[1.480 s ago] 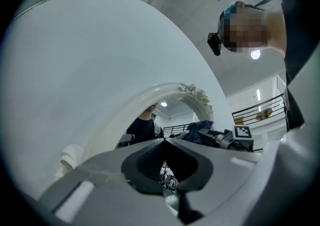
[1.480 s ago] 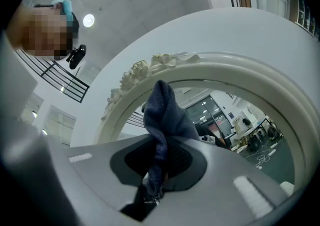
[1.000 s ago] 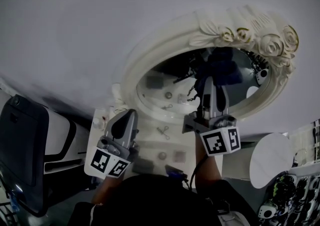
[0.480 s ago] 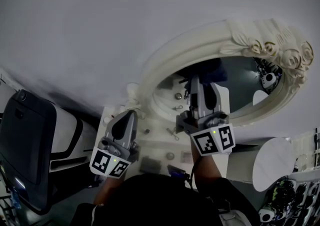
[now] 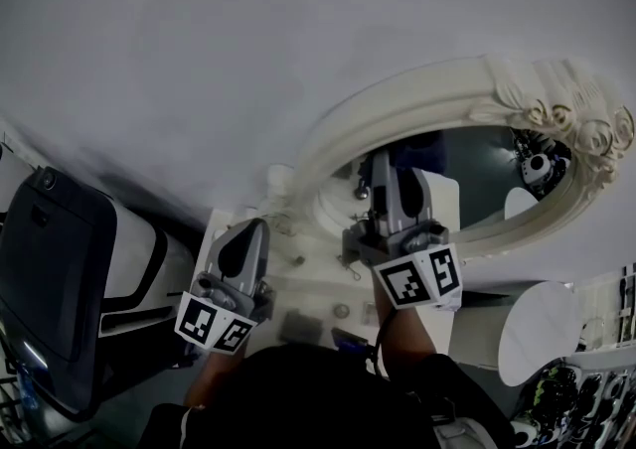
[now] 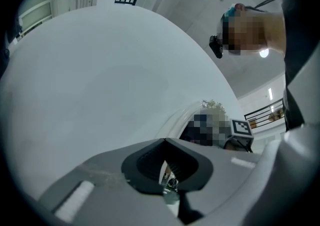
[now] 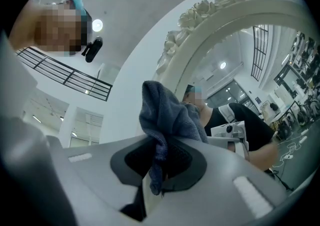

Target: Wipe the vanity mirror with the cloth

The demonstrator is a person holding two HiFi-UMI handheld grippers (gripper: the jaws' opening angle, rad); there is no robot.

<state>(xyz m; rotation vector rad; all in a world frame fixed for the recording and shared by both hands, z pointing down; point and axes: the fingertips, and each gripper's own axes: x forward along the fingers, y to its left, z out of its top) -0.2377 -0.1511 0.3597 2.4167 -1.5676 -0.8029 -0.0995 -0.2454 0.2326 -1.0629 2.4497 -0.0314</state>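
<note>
The oval vanity mirror with an ornate cream frame (image 5: 437, 84) leans against the white wall. My right gripper (image 5: 390, 164) points up at the left end of its glass (image 5: 477, 164) and is shut on a blue-grey cloth (image 7: 167, 115). The cloth bunches out above the jaws, close to the frame (image 7: 200, 35) and the glass (image 7: 260, 70). My left gripper (image 5: 248, 230) hangs lower left of the mirror, over the vanity top, shut with nothing in it. Past my left gripper (image 6: 165, 167), the left gripper view shows a sliver of the frame (image 6: 180, 120).
The white vanity top (image 5: 318, 283) carries several small items, among them a grey square pad (image 5: 296, 325). A dark case (image 5: 50, 278) stands at the left. A white round panel (image 5: 537, 330) and cluttered gear sit at the right.
My right gripper with the cloth has slid from the middle of the glass toward its left end. The left gripper has stayed where it was.
</note>
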